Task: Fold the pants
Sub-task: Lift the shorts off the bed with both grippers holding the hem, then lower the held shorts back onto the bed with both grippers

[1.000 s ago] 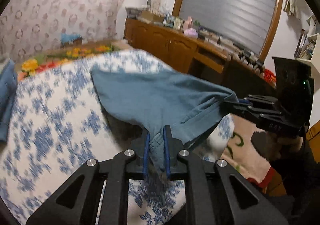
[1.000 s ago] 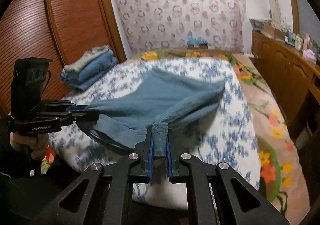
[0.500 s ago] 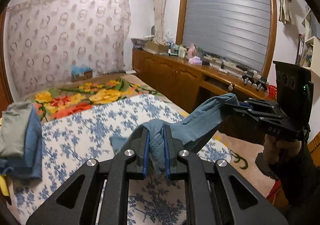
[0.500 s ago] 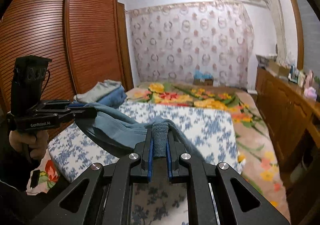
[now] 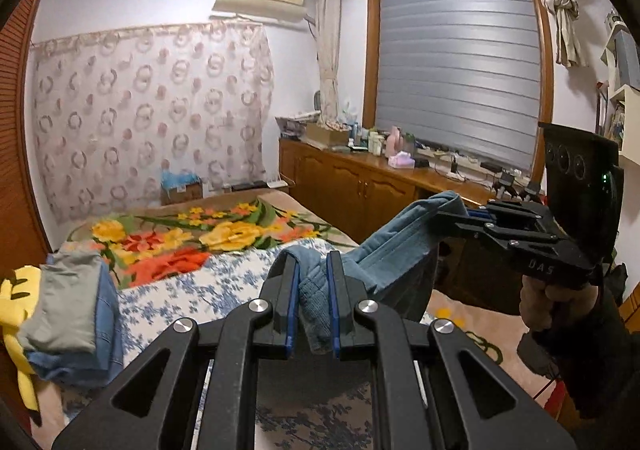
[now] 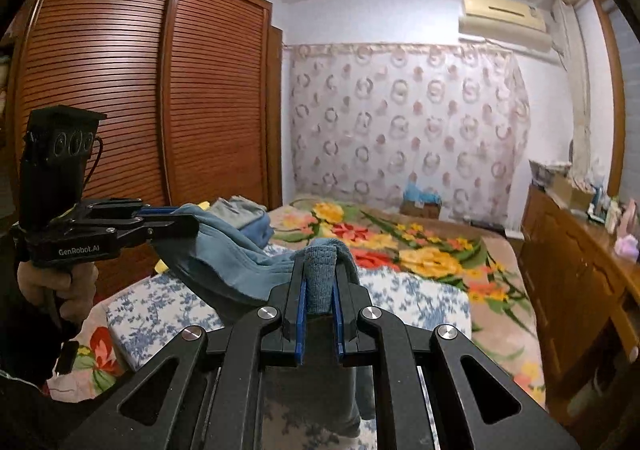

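Note:
The blue-grey pants (image 5: pixel 400 246) hang in the air between both grippers, above the bed. My left gripper (image 5: pixel 313 270) is shut on one corner of the pants' edge. My right gripper (image 6: pixel 320 270) is shut on the other corner (image 6: pixel 320 274). In the left wrist view the right gripper (image 5: pixel 460 219) shows at the right, gripping the cloth. In the right wrist view the left gripper (image 6: pixel 176 223) shows at the left, gripping the pants (image 6: pixel 240 262). The cloth sags between them and most of the pants hang below, hidden by the grippers.
The bed has a blue-flowered white sheet (image 5: pixel 180 298) and a bright floral blanket (image 5: pixel 192 238). A stack of folded clothes (image 5: pixel 68 314) lies at its left side. A wooden cabinet (image 5: pixel 360 193) with clutter runs along the right. A wooden wardrobe (image 6: pixel 140 97) stands left.
Both grippers have risen, lifting the pants off the bed. A second ago the cloth lay spread on the sheet; now it hangs clear between the grippers.

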A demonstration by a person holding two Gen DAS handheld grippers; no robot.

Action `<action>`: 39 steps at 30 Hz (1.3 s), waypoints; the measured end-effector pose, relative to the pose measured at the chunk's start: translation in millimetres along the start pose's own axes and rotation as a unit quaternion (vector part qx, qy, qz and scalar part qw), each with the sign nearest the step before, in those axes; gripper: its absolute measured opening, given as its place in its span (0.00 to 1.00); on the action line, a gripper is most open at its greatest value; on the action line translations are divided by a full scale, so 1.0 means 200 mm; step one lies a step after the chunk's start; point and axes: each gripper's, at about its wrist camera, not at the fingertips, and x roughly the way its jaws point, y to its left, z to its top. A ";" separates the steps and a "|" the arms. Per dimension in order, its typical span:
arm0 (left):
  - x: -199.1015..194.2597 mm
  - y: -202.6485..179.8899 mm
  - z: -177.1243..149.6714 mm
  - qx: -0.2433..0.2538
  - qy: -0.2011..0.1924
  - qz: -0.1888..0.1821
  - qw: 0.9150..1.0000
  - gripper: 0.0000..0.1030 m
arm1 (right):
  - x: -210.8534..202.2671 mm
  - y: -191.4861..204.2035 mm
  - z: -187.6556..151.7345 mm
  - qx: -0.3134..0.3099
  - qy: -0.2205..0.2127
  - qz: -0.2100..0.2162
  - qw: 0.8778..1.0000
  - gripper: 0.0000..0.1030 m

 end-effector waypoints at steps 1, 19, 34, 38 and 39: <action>-0.01 0.01 0.01 0.000 -0.002 0.003 1.000 0.13 | 0.01 -0.01 0.00 -0.002 -0.001 0.002 1.000 0.10; 0.33 0.45 0.28 -0.001 -0.018 0.115 0.993 0.13 | 0.65 -0.24 0.23 -0.040 0.000 -0.030 0.999 0.10; 0.41 0.51 -0.14 -0.032 0.080 0.112 0.990 0.13 | 0.93 -0.20 -0.20 -0.008 0.090 0.011 0.996 0.10; 0.37 0.45 -0.17 -0.030 0.080 0.101 0.991 0.13 | 0.91 -0.20 -0.22 -0.008 0.094 0.021 0.995 0.10; 0.36 0.43 -0.17 -0.028 0.079 0.098 0.992 0.13 | 0.93 -0.22 -0.19 -0.008 0.095 0.023 0.995 0.10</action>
